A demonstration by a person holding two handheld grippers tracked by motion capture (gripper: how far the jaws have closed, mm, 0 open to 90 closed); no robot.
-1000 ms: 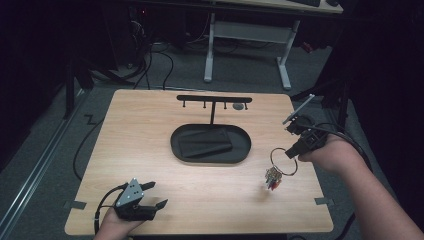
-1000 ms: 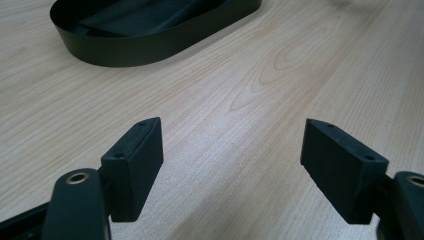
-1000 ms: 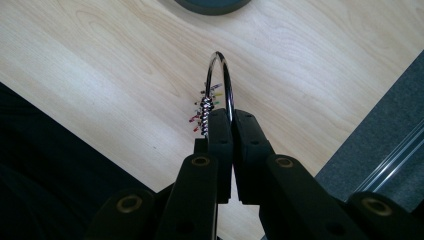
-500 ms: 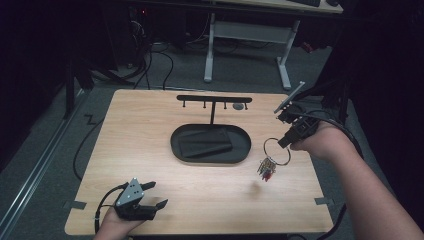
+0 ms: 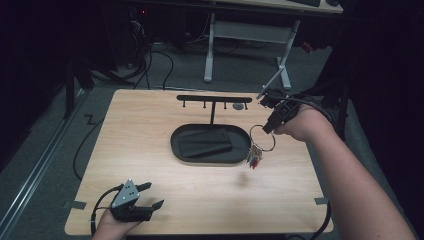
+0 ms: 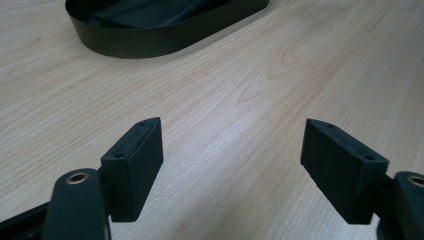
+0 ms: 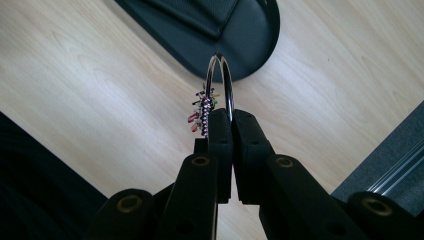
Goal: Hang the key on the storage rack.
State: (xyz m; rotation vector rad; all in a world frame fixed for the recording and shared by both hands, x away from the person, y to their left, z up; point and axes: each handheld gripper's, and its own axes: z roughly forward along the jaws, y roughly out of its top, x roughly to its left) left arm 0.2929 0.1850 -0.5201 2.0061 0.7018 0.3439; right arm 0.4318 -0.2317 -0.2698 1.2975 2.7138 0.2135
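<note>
Left tongs (image 5: 145,197) rest at the near left corner of the counter (image 5: 150,125), jaws spread wide and empty. Right tongs (image 5: 265,131) are clamped on a key ring (image 5: 262,137), which hangs in the air just off the right end of the black oval tray (image 5: 177,145). The hook rack (image 5: 214,99) stands beyond the tray, up and left of the ring. Dark room behind; a desk frame (image 5: 250,35) stands on the floor.
</note>
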